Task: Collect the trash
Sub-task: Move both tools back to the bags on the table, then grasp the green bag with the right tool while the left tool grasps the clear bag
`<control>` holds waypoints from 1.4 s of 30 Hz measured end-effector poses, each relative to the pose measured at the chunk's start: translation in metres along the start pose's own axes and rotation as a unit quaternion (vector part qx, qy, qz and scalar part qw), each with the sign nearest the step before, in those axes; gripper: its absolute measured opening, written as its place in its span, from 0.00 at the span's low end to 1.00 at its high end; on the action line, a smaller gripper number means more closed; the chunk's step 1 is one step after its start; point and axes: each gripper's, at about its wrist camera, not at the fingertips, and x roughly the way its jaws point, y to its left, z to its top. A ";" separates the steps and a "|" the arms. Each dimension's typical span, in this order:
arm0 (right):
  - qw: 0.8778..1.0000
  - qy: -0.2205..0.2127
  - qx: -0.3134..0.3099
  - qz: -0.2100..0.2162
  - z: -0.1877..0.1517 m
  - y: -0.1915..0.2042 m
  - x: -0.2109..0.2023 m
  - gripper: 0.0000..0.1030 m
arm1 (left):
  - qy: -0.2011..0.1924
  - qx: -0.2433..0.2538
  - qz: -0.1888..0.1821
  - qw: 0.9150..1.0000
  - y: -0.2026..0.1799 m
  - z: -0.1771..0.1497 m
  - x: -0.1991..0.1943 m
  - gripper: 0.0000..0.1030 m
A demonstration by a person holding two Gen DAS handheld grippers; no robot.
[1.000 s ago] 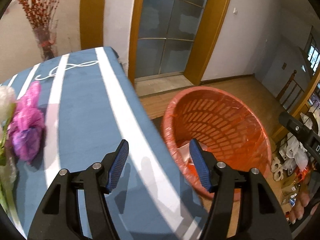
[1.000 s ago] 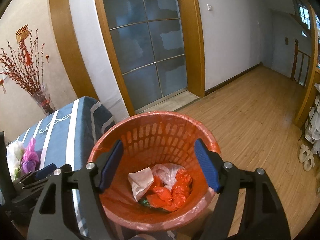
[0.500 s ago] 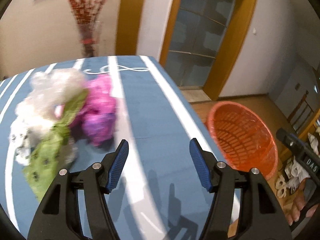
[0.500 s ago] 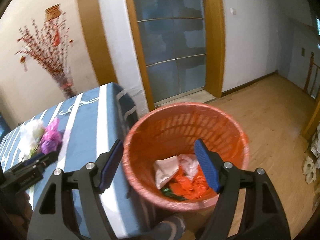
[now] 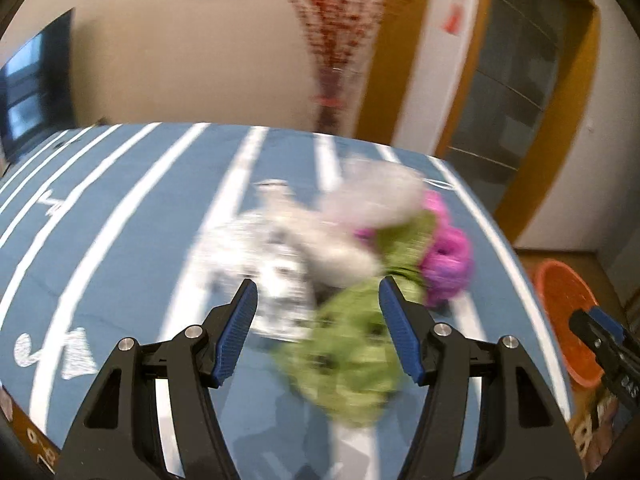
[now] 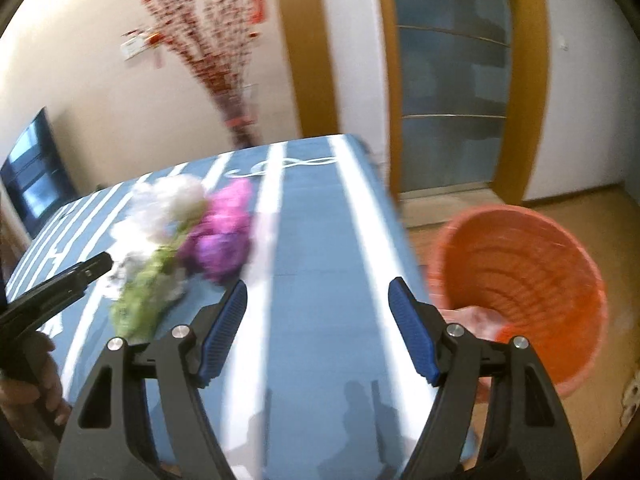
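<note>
A: What kind of place is this?
B: A home living room: wood floor (image 6: 560, 216), a table (image 6: 312, 264) in blue striped cloth, behind it 1 vase of red branches (image 6: 236, 92); left of the vase, 1 dark television (image 6: 32, 184); right of it, 1 wood-framed glass door (image 6: 452, 80).

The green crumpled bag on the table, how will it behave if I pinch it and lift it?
The green bag looks like thin crumpled film, so it is probably floppy and very light. It lies against the white bags and the purple bag, so a lift may drag them along. Blur hides finer detail.
</note>
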 end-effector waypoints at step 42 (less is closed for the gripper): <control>0.997 0.021 -0.049 0.048 0.010 0.049 0.026 0.13 | -0.016 -0.012 -0.015 1.000 0.022 0.026 0.013 0.65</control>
